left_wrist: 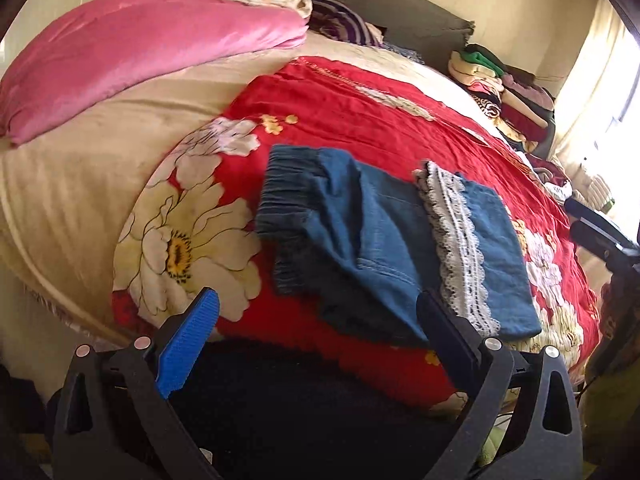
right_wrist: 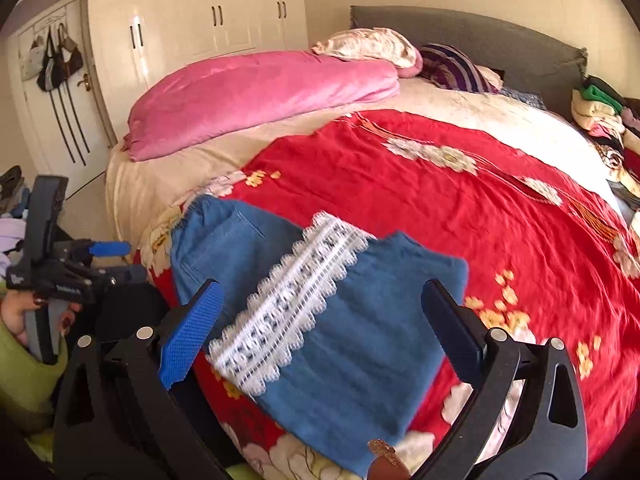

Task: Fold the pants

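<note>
Blue denim pants [left_wrist: 372, 236] with a white lace band [left_wrist: 460, 248] lie folded on the red floral bedspread [left_wrist: 340, 120], elastic waistband to the left. My left gripper [left_wrist: 316, 312] is open and empty, just in front of the pants' near edge. In the right wrist view the same pants [right_wrist: 340, 340] and lace band [right_wrist: 288, 304] lie close under my right gripper [right_wrist: 320, 304], which is open and empty above them. The left gripper also shows at the left of the right wrist view [right_wrist: 108, 249], and the right gripper at the right edge of the left wrist view [left_wrist: 576, 216].
A pink quilt [right_wrist: 256, 96] and pillows [right_wrist: 372, 46] lie at the head of the bed. Stacked clothes [left_wrist: 504, 84] sit along the bed's far right side. A wardrobe [right_wrist: 192, 12] and a door with hanging bags [right_wrist: 56, 64] stand behind.
</note>
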Motion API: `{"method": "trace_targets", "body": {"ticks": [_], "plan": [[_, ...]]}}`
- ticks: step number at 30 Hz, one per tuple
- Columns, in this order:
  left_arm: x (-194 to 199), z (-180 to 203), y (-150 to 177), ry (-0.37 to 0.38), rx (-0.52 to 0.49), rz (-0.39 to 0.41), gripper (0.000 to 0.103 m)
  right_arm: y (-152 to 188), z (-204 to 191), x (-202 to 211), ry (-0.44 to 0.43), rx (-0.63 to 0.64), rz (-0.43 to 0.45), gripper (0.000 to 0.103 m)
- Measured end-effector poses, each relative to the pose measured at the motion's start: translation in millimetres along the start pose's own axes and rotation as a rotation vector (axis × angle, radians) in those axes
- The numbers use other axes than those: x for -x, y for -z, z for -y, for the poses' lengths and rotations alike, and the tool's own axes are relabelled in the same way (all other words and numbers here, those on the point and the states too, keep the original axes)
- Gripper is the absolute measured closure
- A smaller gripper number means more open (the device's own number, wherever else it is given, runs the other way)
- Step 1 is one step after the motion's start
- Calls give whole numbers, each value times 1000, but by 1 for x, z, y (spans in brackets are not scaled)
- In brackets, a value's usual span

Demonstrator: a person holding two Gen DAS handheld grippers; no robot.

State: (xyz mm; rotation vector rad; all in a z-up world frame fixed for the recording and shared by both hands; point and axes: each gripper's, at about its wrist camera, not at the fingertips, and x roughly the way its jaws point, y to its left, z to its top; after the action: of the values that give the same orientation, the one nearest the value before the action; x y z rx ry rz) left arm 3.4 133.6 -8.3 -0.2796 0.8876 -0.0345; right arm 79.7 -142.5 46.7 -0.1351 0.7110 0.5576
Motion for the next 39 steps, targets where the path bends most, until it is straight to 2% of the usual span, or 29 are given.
{"method": "trace_targets", "body": {"ticks": [11,16,17,18,22,23,25,30,35,39], "plan": [[-18,-6,4,38,29,-11,6,-42,-23,-43,-80,70,-18,9],[-27,-8,1,84,56,6,6,-63,-37,-80,-162,110,-64,9],[-31,-9,1,82,64,2,8,-66,-41,-88,-176,122,-78,9],[-33,-10,0,80,67,-1,18,-69,-46,-97,-183,136,-93,9],[-46,-15,-2,119,104,-6,47,-78,-64,-129,-248,181,-153,9],[-49,-15,-2,133,105,-6,58,-79,-71,-139,-272,201,-175,9],[-54,-14,-2,137,96,-8,64,-81,-80,-153,-281,225,-199,9],[-58,-14,-2,145,85,-8,65,-81,-107,-183,-321,295,-269,9],[-61,-16,-3,156,87,-10,65,-82,-124,-205,-323,332,-306,11],[-62,-17,-3,161,85,-10,65,-79,-132,-223,-337,344,-352,21]]}}
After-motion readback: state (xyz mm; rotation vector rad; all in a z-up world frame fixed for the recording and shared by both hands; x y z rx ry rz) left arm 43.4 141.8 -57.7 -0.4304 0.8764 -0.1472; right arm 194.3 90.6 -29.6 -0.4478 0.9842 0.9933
